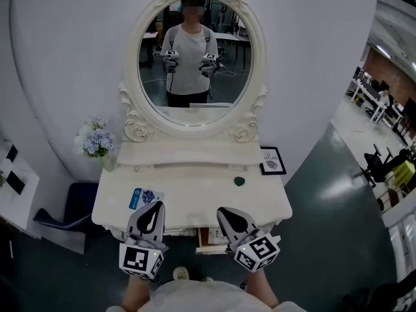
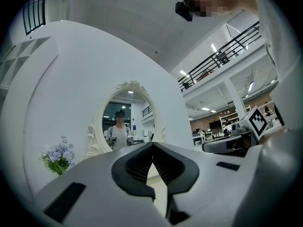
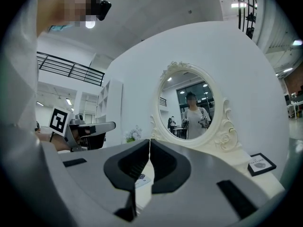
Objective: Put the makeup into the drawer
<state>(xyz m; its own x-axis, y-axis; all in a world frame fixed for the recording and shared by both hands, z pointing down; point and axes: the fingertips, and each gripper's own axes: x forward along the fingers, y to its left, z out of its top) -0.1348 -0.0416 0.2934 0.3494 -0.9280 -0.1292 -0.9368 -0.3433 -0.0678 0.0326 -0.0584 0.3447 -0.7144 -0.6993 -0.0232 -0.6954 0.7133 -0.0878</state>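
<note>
**Hovering shut at the table (image 1: 195, 174) front**

Both grippers, left (image 1: 155, 207) and right (image 1: 224, 212), have jaws pressed together, holding nothing. The blue pack (image 1: 135, 197) lies just ahead of the left one, long axis pointing away from it; a green piece (image 1: 239, 181) sits beyond the right. Only the head view shows the drawer (image 1: 207, 239), seemingly ajar between them.

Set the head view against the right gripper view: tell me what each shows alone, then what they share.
Head view only: the small dark green item on the vanity table, and the marker cube on the right gripper.
Right gripper view only: a look along that gripper's shut jaws, with nothing between them, and a railed balcony behind.
Both: the oval mirror, the flowers, the framed picture and the left gripper.
</note>
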